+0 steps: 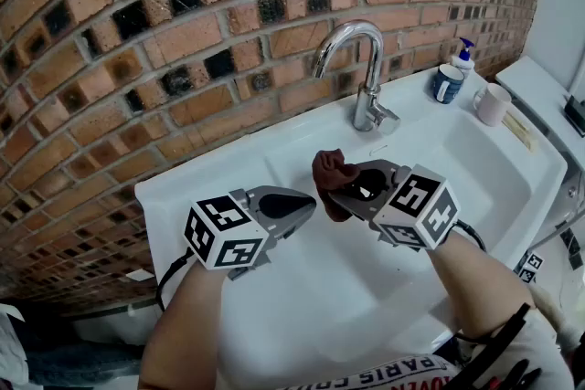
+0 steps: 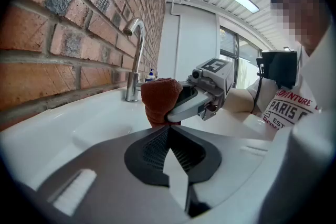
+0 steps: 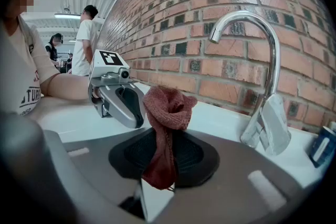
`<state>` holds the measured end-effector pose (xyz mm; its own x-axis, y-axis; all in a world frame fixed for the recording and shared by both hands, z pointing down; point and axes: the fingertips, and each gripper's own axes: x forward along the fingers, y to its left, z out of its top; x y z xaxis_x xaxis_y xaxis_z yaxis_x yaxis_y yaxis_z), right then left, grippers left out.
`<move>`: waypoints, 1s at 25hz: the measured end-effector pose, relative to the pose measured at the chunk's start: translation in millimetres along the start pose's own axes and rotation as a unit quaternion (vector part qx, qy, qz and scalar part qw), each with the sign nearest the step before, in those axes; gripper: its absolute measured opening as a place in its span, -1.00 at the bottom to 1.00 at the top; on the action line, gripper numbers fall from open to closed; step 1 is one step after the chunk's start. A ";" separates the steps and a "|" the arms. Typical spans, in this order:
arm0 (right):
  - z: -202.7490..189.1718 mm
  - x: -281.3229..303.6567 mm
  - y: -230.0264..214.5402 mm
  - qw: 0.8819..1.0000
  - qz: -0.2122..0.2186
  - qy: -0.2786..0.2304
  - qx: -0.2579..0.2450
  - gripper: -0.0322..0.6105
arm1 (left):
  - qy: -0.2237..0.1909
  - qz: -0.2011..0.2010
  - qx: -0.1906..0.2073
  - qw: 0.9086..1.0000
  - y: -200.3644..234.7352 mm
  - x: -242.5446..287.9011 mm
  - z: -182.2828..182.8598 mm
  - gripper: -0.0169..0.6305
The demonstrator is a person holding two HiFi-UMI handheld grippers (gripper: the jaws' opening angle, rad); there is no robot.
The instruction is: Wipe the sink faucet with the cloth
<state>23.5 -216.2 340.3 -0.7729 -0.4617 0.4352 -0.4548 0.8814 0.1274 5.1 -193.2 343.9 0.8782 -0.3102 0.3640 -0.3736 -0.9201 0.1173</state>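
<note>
1. The cloth [image 1: 331, 171], dark red and knitted, is pinched by the right gripper [image 1: 340, 189]. The jaws are pressed onto its middle. A bunched wad is seen ahead of the tips, and a tail hangs back between the jaws in the right gripper view.
2. The cloth is held in the air over the white sink [image 1: 187, 189]. The faucet [image 1: 368, 100] is found at about 1 o'clock from it in the head view, near but clearly apart.
3. The left gripper [image 1: 306, 204] is seen with its jaws pressed together and nothing between them. Its tips are placed just beside the cloth, at the cloth's 8 o'clock. Contact cannot be told.
4. The cloth is judged light, soft and limp, and not fragile. It is expected to fold and sag wherever it is unsupported.
5. The best hold is judged to be at the bunched middle, as now, so that only the wad is pressed on the metal and not the jaws.
6. The faucet is chrome, curved and fixed, and is judged smooth and slippery. Its lever could be nudged by a hard push.
7. Wiping is judged not yet begun.
8. A blue mug [image 1: 447, 83], a soap bottle [image 1: 464, 55] and a pale mug [image 1: 493, 103] are noted at 2 o'clock on the sink edge, well apart.
</note>
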 end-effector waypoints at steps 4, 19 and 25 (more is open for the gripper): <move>7.3 -3.4 1.1 1.000 -0.008 -0.008 -0.001 -0.62 | 0.001 -0.002 -0.003 1.000 -2.6 -0.4 -2.3 -0.95; 125.1 -36.5 -34.0 0.989 -0.096 -0.083 -0.074 -0.62 | 0.002 -0.003 -0.004 1.000 -3.2 -0.3 -2.4 -0.95; 177.6 -46.3 -50.4 0.981 -0.123 -0.103 -0.110 -0.62 | 0.001 -0.004 -0.003 1.000 -3.3 -0.4 -1.8 -0.95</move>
<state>3.6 -256.9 155.4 -0.7354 -0.6532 0.1803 -0.5497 0.7307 0.4049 5.4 -189.7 345.1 0.8800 -0.3029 0.3658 -0.3691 -0.9209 0.1255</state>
